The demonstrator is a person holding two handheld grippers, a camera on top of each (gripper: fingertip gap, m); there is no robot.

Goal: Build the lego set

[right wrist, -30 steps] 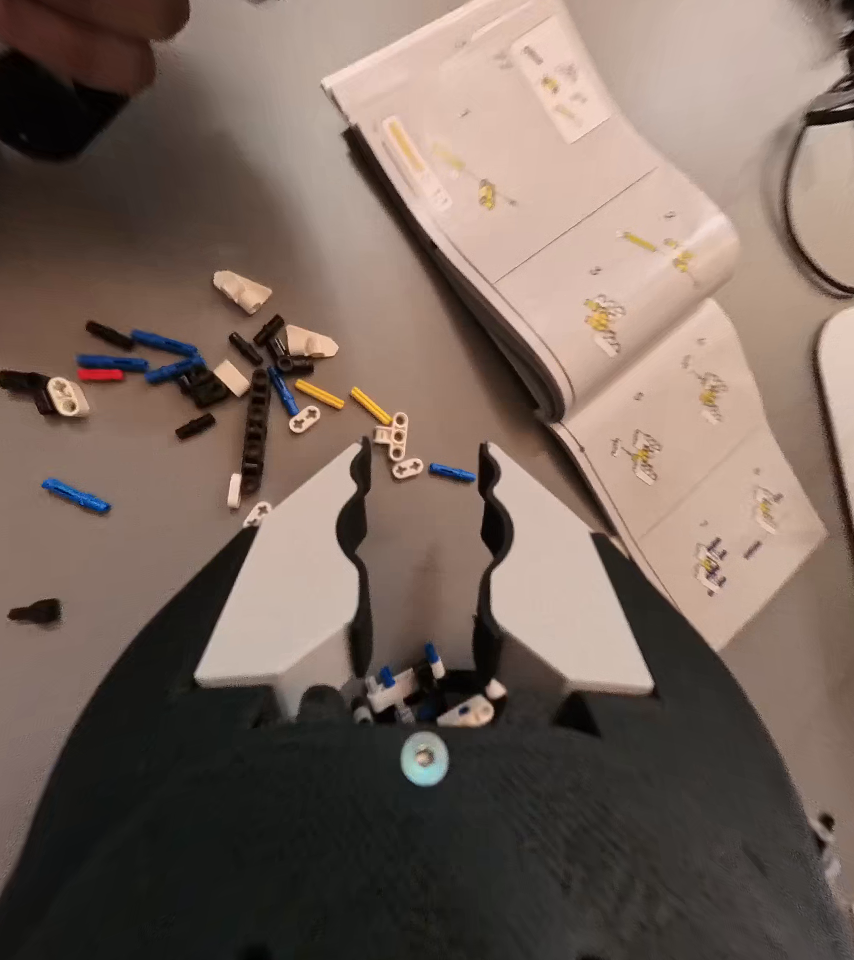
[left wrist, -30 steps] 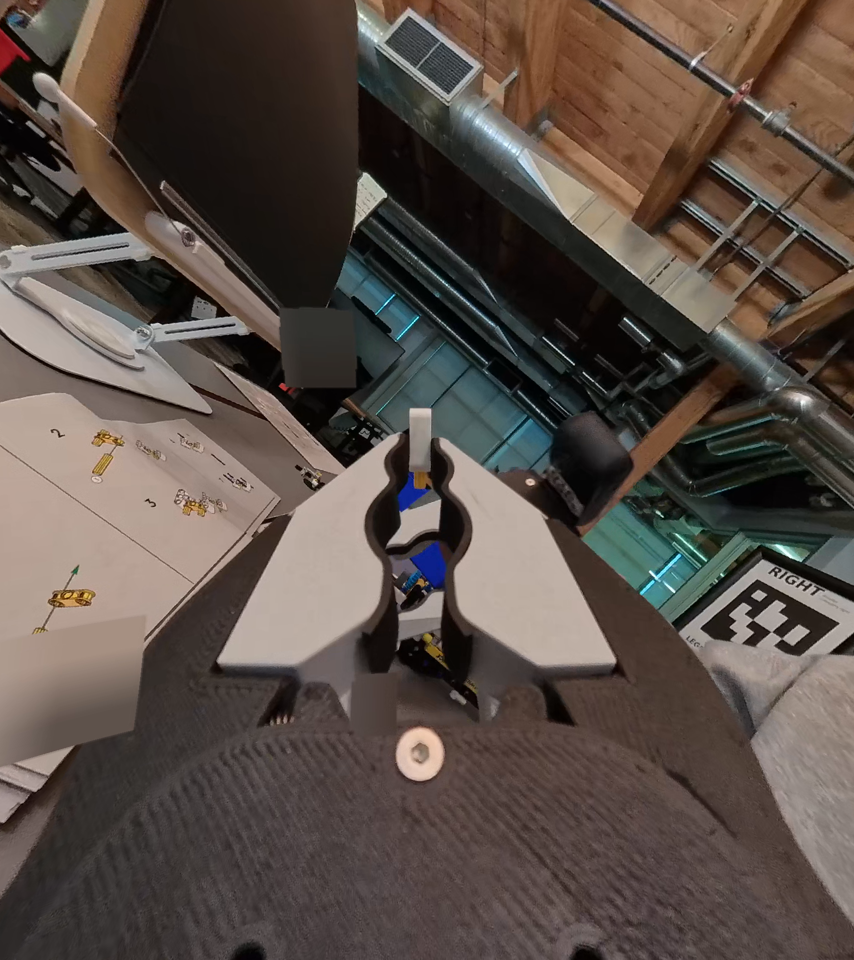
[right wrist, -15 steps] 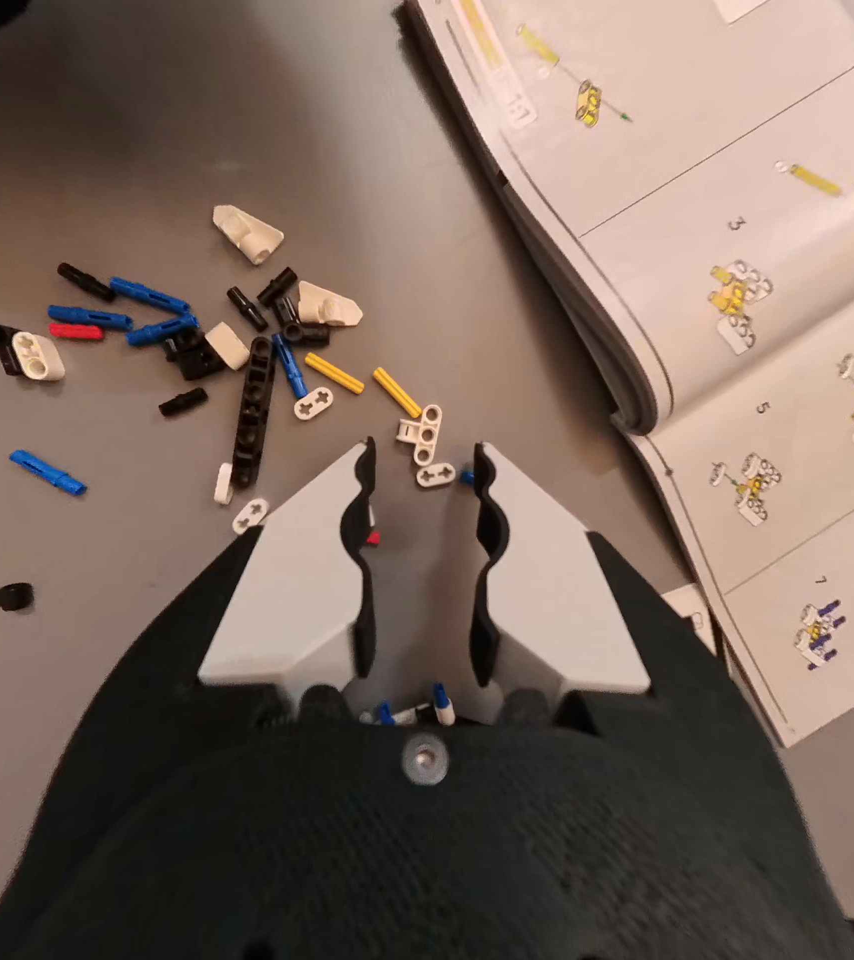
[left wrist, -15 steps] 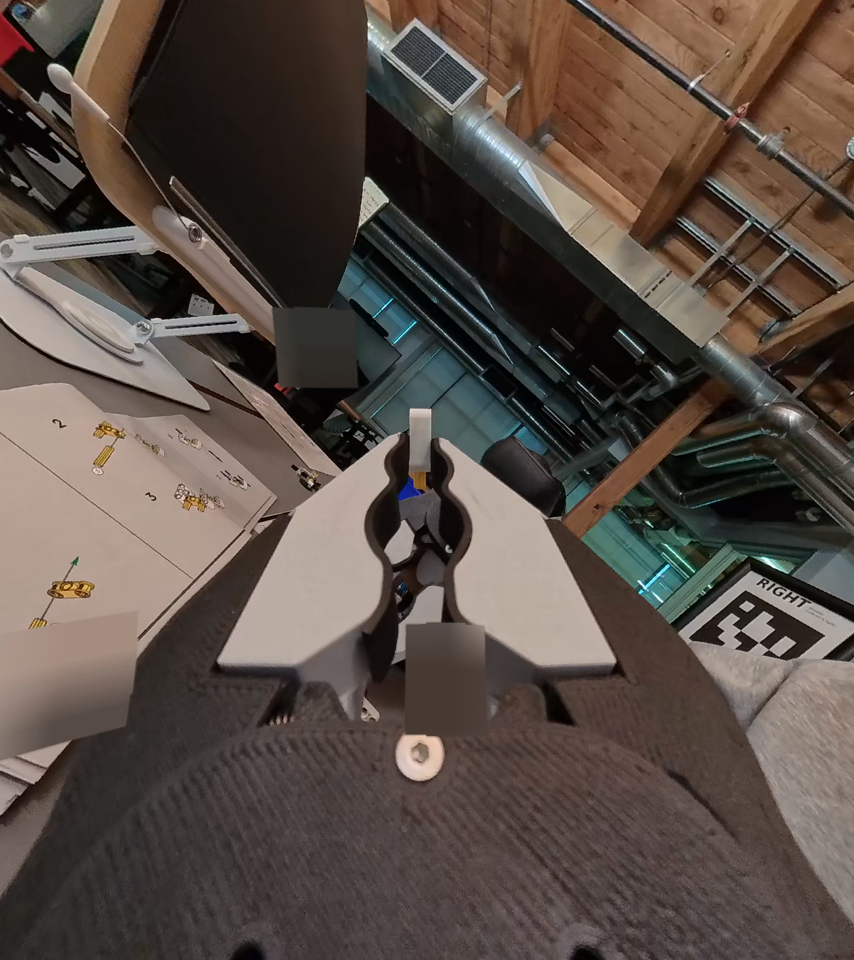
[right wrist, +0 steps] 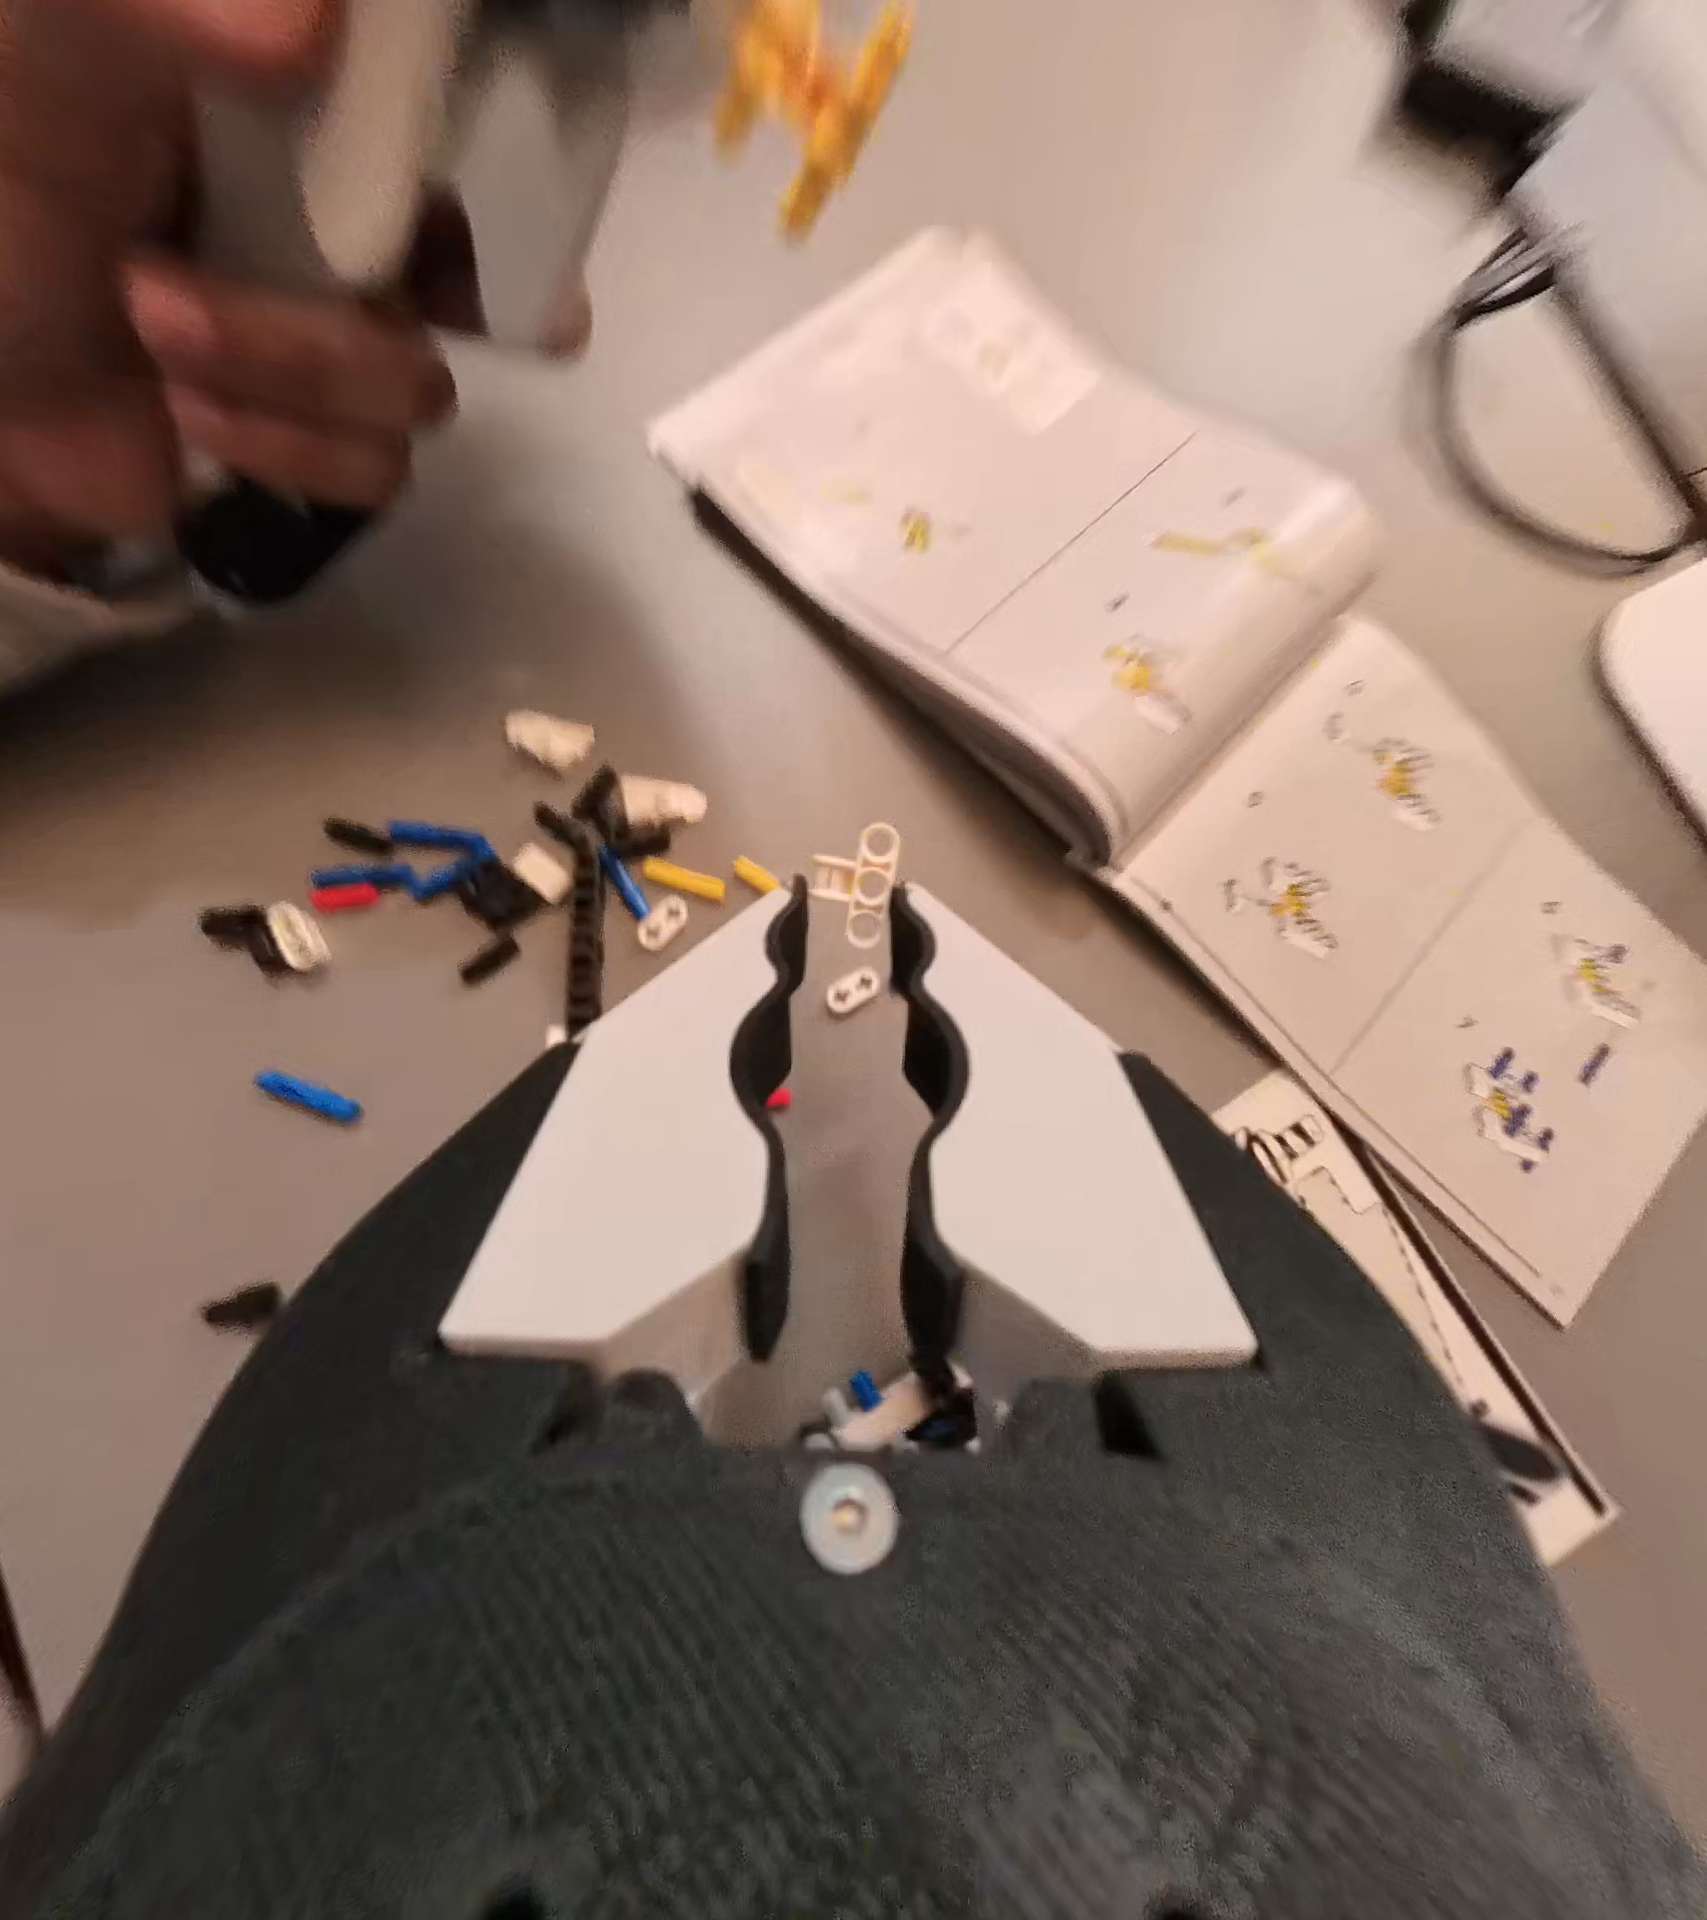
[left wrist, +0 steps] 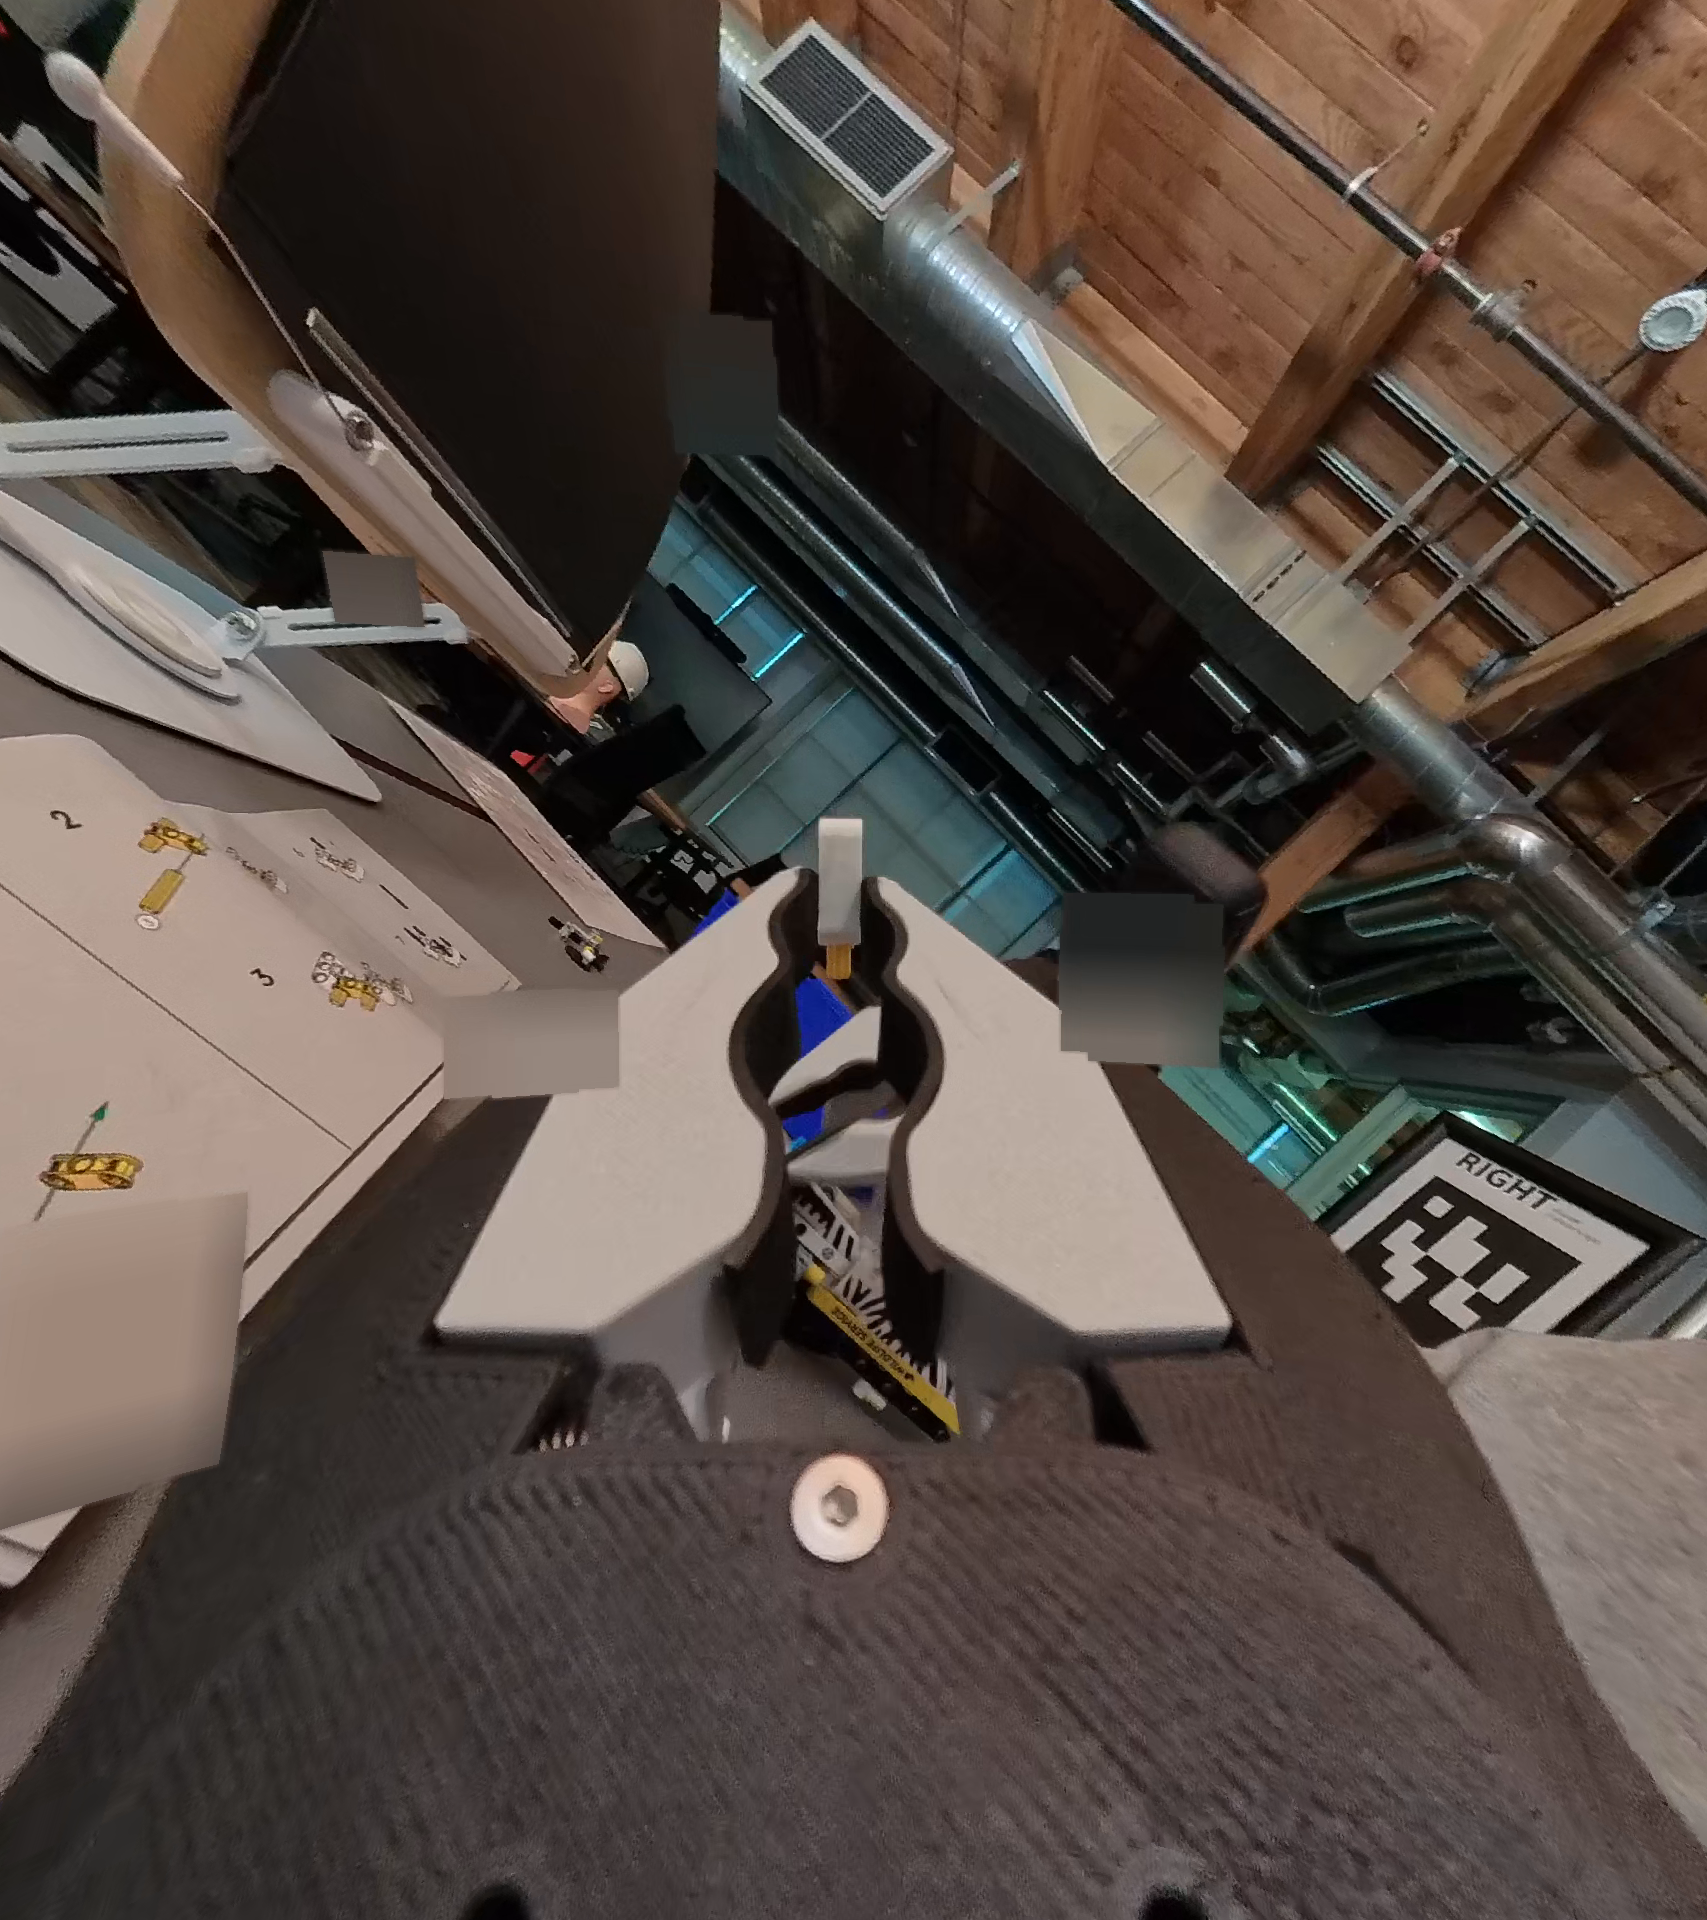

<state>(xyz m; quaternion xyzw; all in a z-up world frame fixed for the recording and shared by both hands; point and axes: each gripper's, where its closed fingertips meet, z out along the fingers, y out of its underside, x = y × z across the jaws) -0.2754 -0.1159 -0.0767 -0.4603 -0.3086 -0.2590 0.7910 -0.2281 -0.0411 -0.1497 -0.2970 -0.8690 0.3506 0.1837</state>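
Lego pcs (right wrist: 558,894) — blurred, some behind right hand-held gripper (right wrist: 847,894)

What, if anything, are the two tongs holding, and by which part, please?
The left tongs pinch a small white piece by its lower end, at their tips. The right tongs hold nothing.

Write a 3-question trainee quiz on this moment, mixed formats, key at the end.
1. True or false: the left tool holds nothing.
2. The instruction booklet on the table is: A) closed, B) lying open, C) rolled up.
3. Fill in: the right tool has its jaws ____, with a white three-hole beam seen between its tips.

Key
1. False. Its jaws are shut on a small white piece with a yellow stub below it.
2. B.
3. Open. There is a clear gap between the jaws. Motion blur hides whether they touch the beam.
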